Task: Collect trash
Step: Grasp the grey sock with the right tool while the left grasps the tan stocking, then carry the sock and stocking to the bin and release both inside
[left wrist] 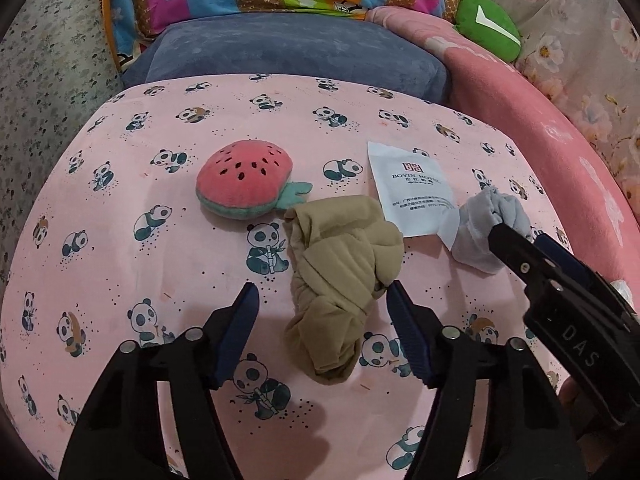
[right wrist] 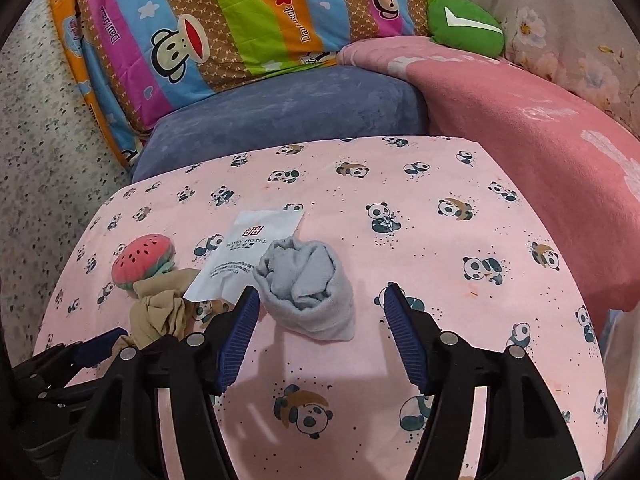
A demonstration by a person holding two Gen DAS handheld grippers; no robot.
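Pink panda sheet [left wrist: 120, 208] covers bed. Far left: watermelon plush toy [left wrist: 242, 184]. Just right of it and nearer: bunched tan stocking [left wrist: 340, 276]. Left hand-held gripper [left wrist: 322, 308] hangs over stocking, jaws apart, blue pads either side, not pinching it. Right of toy: white hotel packet [left wrist: 412, 188], flat on sheet, near corner under rolled grey sock [left wrist: 486, 226]. Right hand-held gripper [right wrist: 318, 304] near sock, jaws wide, sock by left pad, not squeezed. Far back: blue cushion [right wrist: 280, 116], striped monkey pillow [right wrist: 224, 20], green plush [right wrist: 466, 26].
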